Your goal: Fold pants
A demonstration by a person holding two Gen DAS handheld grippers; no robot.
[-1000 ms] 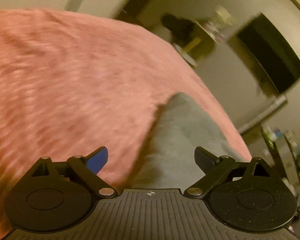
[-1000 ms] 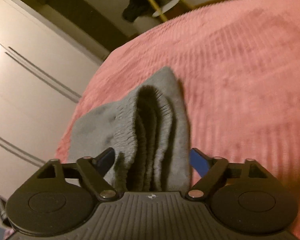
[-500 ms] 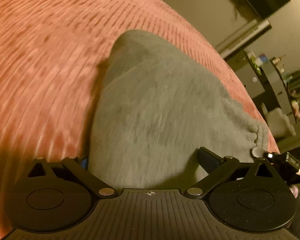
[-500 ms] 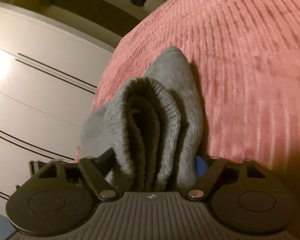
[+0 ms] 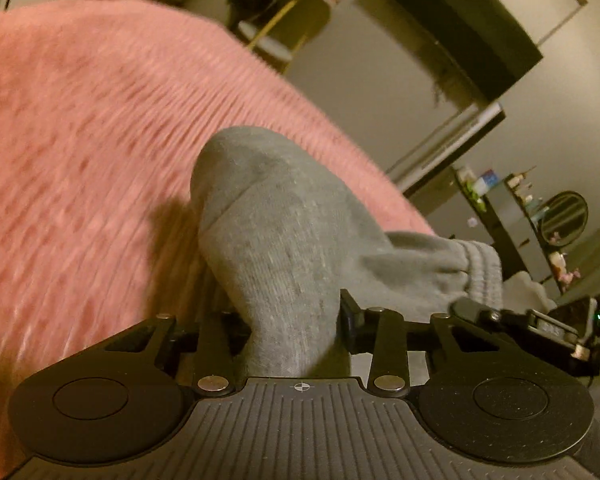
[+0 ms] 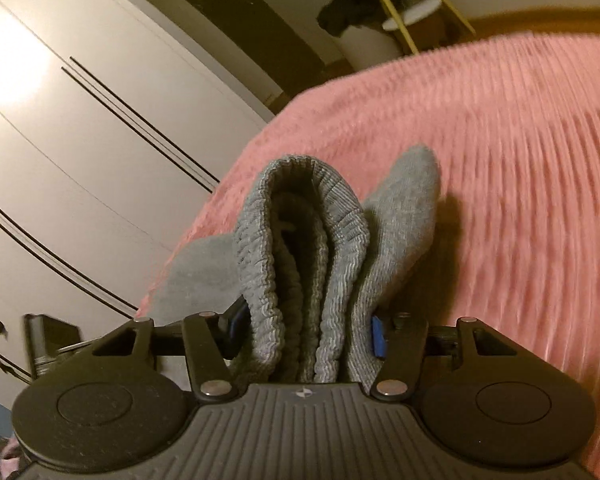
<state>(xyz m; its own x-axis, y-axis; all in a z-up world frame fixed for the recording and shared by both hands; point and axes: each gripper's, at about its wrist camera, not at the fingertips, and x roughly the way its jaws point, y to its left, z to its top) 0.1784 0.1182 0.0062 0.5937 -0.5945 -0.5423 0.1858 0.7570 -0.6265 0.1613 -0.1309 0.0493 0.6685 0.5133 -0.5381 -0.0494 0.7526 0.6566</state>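
Note:
Grey sweatpants (image 5: 284,232) lie bunched on a pink ribbed bedcover (image 5: 80,140). A thick fold of the grey cloth runs straight between my left gripper's (image 5: 292,320) fingers. Its jaws are closing and the fingers press the fold from both sides. In the right wrist view the ribbed waistband (image 6: 312,240), doubled into several layers, stands between the blue pads (image 6: 377,338) of my right gripper (image 6: 306,332). Those jaws are closing too, with the pads against the bundle. A flat part of the pants trails left toward the bed's edge.
The pink bedcover (image 6: 500,160) stretches away to the right. White wardrobe doors (image 6: 80,140) stand past the bed's left edge. A stool with a dark bundle (image 6: 380,12) is beyond the far edge. Shelves and a round mirror (image 5: 564,216) are at the right.
My left gripper came from beside the pants onto them, and its wide jaws narrowed onto a fold. My right gripper's jaws narrowed around the waistband, which now stands up higher.

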